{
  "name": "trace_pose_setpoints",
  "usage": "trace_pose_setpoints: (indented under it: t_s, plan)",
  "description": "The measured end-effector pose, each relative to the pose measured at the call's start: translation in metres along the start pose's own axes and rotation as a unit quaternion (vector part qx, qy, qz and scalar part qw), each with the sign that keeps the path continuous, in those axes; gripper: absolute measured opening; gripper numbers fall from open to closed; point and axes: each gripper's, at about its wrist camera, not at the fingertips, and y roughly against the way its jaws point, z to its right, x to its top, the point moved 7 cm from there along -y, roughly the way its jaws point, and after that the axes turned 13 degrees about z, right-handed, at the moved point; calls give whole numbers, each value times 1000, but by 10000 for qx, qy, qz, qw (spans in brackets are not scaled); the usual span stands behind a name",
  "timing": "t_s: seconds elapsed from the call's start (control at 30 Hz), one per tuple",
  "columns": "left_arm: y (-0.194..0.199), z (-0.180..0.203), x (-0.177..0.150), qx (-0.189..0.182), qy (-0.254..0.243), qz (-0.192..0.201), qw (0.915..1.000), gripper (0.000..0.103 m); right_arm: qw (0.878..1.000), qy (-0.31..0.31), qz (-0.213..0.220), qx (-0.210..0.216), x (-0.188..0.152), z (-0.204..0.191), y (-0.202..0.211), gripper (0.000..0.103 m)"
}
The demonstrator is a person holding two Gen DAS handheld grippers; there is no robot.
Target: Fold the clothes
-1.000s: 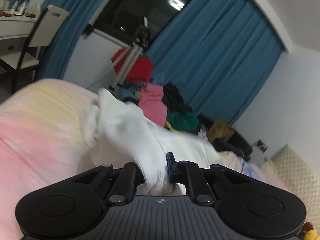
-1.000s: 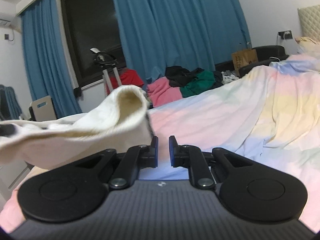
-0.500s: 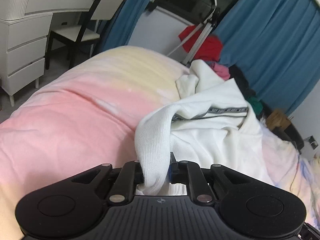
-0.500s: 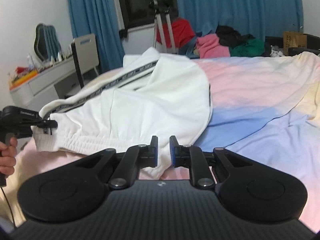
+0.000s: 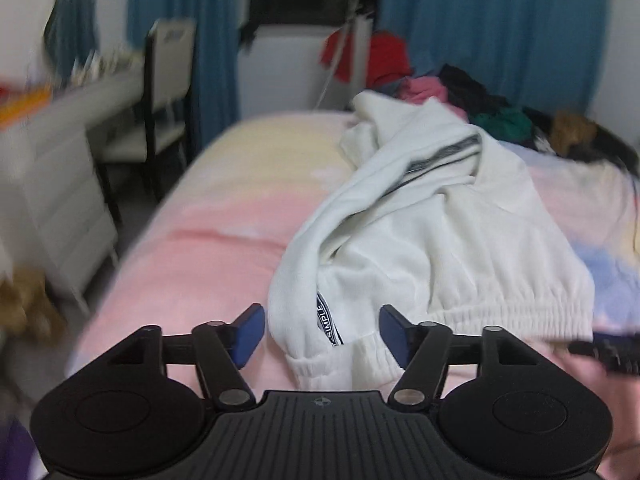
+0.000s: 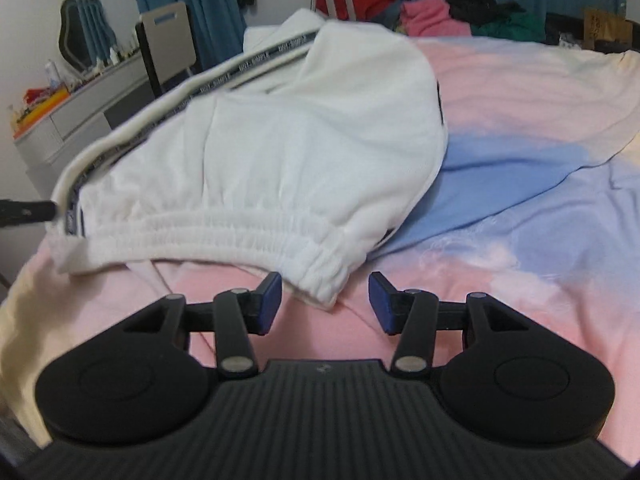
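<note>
- The bed [image 6: 520,220], covered by a sheet dyed in pink, blue and pale yellow patches, is taken as the landmark; it fills most of both wrist views.
- The blue curtains [image 5: 480,40] are seen hanging behind the far end of the bed, on both sides of a dark window.
- A white desk with drawers [image 5: 60,184] and a chair [image 6: 168,40] are placed beside the bed, on its left side as seen from both cameras; small clutter on the desk is too blurred to be named.
- The white garment [image 6: 280,140], trimmed with a dark lettered band and an elastic ribbed hem, is laid crumpled on the near pink part of the bed, its hem turned toward the cameras.
- A pile of clothes [image 6: 440,12] in red, pink, black and green is heaped past the far end of the bed, below the curtains.
- The left gripper [image 5: 320,334] is held low over the near edge of the bed; its jaws are opening, and a fold of the garment's hem lies between the blue pads [image 5: 248,334] without being pressed, so it is released.
- The right gripper [image 6: 325,304] is likewise held at the near edge of the bed; its jaws are opening, and the hem corner lies between the pads, untouched by either.
</note>
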Motion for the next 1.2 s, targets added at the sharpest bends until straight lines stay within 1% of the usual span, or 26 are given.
trace_pose_setpoints:
  t_s: [0.07, 0.1, 0.13, 0.2, 0.3, 0.37, 0.43, 0.5, 0.57, 0.6, 0.63, 0.67, 0.7, 0.77, 0.8, 0.87, 0.93, 1.0, 1.07, 1.1, 1.13, 1.17, 1.2]
  plan:
    - [11, 14, -2, -222, -517, 123, 9983, 74, 9999, 122, -48, -105, -2, -2, -9, 50]
    - [14, 23, -4, -369, -804, 146, 9960, 77, 9997, 210, -75, -133, -4, -3, -13, 50]
    - [17, 34, -8, -464, -1129, 139, 9924, 79, 9994, 296, -99, -113, -5, -5, -16, 50]
    - [14, 52, -20, -512, -1788, 88, 9825, 80, 9990, 425, -50, -153, -5, -8, -16, 49]
    - [2, 56, -36, -264, -2396, -42, 9705, 81, 9982, 368, 325, -347, 8, 0, -5, 49]
    - [-6, 58, -47, -93, -2788, -130, 9602, 82, 9964, 239, 698, -428, 21, 5, 6, 49]
    - [-12, 59, -57, 59, -3168, -178, 9483, 84, 9924, 162, 1112, -492, 34, 9, 18, 49]
    - [-17, 62, -66, 219, -3617, -159, 9319, 86, 9879, 118, 1448, -535, 45, 11, 27, 49]
    - [-19, 62, -69, 377, -3719, -135, 9274, 86, 9845, 33, 1637, -632, 51, 15, 32, 49]
    - [-21, 60, -67, 456, -3660, -109, 9295, 86, 9836, -46, 1669, -675, 52, 19, 33, 49]
    - [-21, 57, -62, 519, -3506, -52, 9351, 90, 9829, -128, 1694, -712, 53, 22, 34, 49]
    - [-20, 54, -57, 580, -3344, 8, 9406, 92, 9831, -229, 1669, -712, 53, 24, 33, 49]
    - [-21, 51, -52, 621, -3150, 99, 9470, 92, 9838, -360, 1615, -691, 53, 28, 32, 49]
    - [-18, 43, -41, 800, -2830, 377, 9550, 92, 9852, -511, 1503, -646, 48, 29, 27, 49]
    - [-14, 40, -34, 894, -2677, 547, 9578, 92, 9866, -457, 1427, -644, 45, 27, 24, 49]
    - [-5, 33, -19, 960, -2272, 854, 9653, 92, 9894, -332, 1260, -644, 41, 23, 17, 49]
    - [3, 25, -3, 1155, -1890, 1047, 9695, 92, 9935, 9, 914, -679, 30, 16, 7, 49]
    - [5, 16, 6, 1272, -1535, 1084, 9739, 91, 9951, 310, 571, -742, 17, 10, -3, 49]
    - [4, 13, 11, 1255, -1400, 892, 9781, 91, 9952, 371, 462, -782, 10, 10, -7, 49]
    - [-1, 11, 5, 1394, -1502, 716, 9762, 87, 9945, 342, 564, -818, 11, 11, -4, 49]
    - [-7, 11, -1, 1672, -1727, 530, 9692, 82, 9925, 336, 727, -920, 14, 15, 1, 49]
    - [-12, 12, -6, 1728, -1843, 399, 9667, 82, 9908, 331, 842, -1006, 15, 18, 5, 51]
    - [-17, 14, -11, 1764, -1949, 272, 9645, 81, 9893, 319, 938, -1072, 16, 20, 8, 49]
